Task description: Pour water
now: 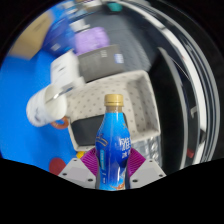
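Gripper level, facing forward; both purple pads press the blue bottle, held upright between the fingers, gold cap on. Beyond it, a grey bin. White cup left of bottle, apart. Dark open floor to the right.

The blue plastic bottle stood upright between the gripper's two fingers, its lower body flanked by the purple pads; whether they pressed on it could not be told. It had a gold screw cap, still on, and a bright blue label with white lettering too small to read. Just behind the bottle's neck lay a grey rectangular tray.
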`<action>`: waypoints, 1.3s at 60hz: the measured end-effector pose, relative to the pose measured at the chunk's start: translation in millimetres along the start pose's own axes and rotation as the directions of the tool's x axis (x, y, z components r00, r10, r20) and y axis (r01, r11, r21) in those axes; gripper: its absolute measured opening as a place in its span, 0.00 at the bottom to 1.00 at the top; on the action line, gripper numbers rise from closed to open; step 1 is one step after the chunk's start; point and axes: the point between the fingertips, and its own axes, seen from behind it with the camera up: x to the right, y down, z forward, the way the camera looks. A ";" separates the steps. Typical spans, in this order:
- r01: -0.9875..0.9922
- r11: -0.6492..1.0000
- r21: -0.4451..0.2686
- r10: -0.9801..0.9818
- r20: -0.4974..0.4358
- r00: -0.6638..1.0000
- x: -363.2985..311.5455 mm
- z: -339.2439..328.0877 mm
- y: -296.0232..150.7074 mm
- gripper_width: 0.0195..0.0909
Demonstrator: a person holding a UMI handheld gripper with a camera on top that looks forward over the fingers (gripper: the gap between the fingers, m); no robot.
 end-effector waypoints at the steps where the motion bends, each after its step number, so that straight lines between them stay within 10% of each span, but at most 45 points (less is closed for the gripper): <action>1: -0.059 0.998 -0.007 0.059 -0.020 0.998 0.3 -2.4 2.3 0.20; 19: -0.889 0.458 -0.013 0.887 0.073 0.456 -2.1 5.1 32.4 0.20; 46: -0.957 0.289 -0.026 0.951 0.123 0.284 -64.3 24.1 65.0 0.21; 60: -0.959 0.279 -0.049 0.957 0.101 0.273 -64.7 19.8 68.5 0.44; 68: -0.951 0.284 -0.124 0.957 0.090 0.274 -81.0 4.2 72.9 0.85; 78: -0.958 0.230 -0.174 0.973 0.050 0.224 -88.0 -42.5 75.5 0.89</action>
